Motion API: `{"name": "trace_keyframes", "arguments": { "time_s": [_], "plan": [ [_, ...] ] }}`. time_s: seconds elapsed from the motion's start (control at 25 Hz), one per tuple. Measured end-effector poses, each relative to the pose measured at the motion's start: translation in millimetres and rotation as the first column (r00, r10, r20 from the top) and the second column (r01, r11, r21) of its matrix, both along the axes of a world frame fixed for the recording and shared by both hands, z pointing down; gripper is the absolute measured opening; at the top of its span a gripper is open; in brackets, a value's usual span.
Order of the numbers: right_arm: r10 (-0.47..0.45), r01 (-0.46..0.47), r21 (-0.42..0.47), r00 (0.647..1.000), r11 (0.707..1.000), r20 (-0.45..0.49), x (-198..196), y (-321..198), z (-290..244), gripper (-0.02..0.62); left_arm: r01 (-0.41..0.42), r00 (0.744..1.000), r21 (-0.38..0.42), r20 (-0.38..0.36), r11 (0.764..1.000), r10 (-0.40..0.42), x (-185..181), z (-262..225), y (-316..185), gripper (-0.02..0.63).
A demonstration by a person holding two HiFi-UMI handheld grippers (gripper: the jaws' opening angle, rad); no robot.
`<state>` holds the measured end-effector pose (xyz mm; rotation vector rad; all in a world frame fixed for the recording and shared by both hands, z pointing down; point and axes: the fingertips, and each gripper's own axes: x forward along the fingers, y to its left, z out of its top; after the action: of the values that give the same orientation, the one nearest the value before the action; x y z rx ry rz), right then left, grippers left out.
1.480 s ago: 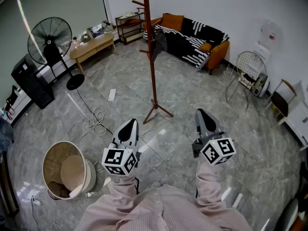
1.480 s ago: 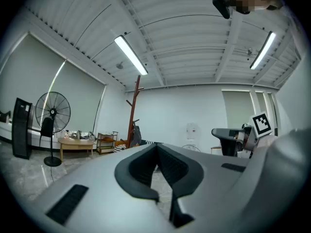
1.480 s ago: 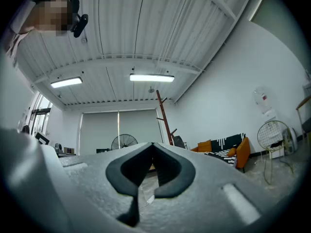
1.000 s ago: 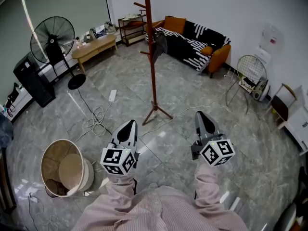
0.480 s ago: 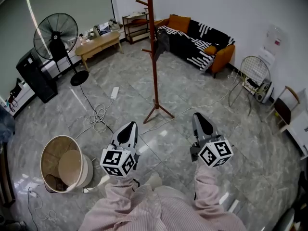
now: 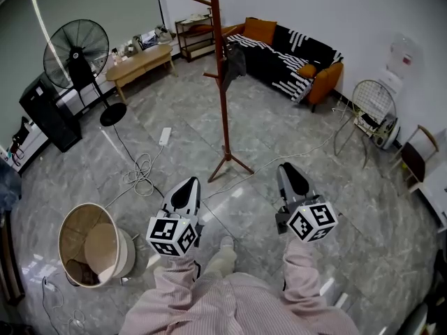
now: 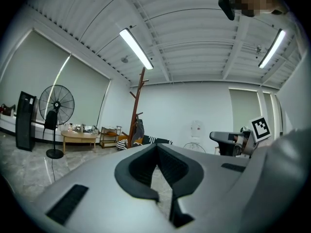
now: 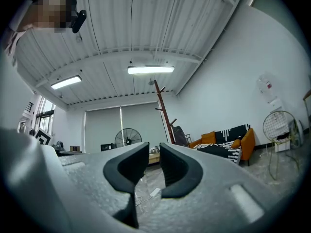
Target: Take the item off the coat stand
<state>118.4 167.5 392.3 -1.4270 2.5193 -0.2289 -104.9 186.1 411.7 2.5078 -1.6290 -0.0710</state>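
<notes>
A tall red-brown coat stand [image 6: 222,82] rises from the tiled floor ahead of me, with a dark garment [image 6: 232,60] hanging on a peg at its right side. Both grippers are held low in front of my body, well short of the stand. My left gripper [image 6: 186,187] is shut and empty; its own view shows the stand [image 7: 136,106] and garment [image 7: 139,129] far off. My right gripper [image 6: 288,172] has its jaws opening, a narrow gap [image 8: 154,154] between them with nothing in it. In the right gripper view the stand [image 8: 165,113] and garment [image 8: 179,134] are distant too.
A round bin [image 6: 94,246] stands at my left, and loose cables [image 6: 143,169] lie on the floor beyond it. A pedestal fan [image 6: 73,51], a low wooden table [image 6: 140,61] and a black tower [image 6: 45,117] line the left wall. A sofa [image 6: 293,58] and a wire chair [image 6: 367,103] are at the back right.
The view has shifted slightly as I step forward; a foot now shows between the grippers. Both grippers keep about the same place before me.
</notes>
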Motion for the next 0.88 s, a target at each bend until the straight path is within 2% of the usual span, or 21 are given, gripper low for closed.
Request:
{"name": "trace_keyframes", "arguments": {
  "time_s": [0.44, 0.88],
  "plan": [
    [-0.025, 0.025, -0.017, 1.0, 1.0, -0.017, -22.0, -115.6, 3.7, 0.091, -0.01, 1.0, 0.002, -0.023, 1.0, 0.01, -12.0, 0.5, -120.3, 0.002],
    [-0.025, 0.024, -0.026, 0.999, 0.999, -0.02, -41.1, -211.1, 5.7, 0.147, -0.03, 0.999, 0.019, -0.029, 0.999, 0.03, -26.3, -5.0, -219.2, 0.002]
  ]
}}
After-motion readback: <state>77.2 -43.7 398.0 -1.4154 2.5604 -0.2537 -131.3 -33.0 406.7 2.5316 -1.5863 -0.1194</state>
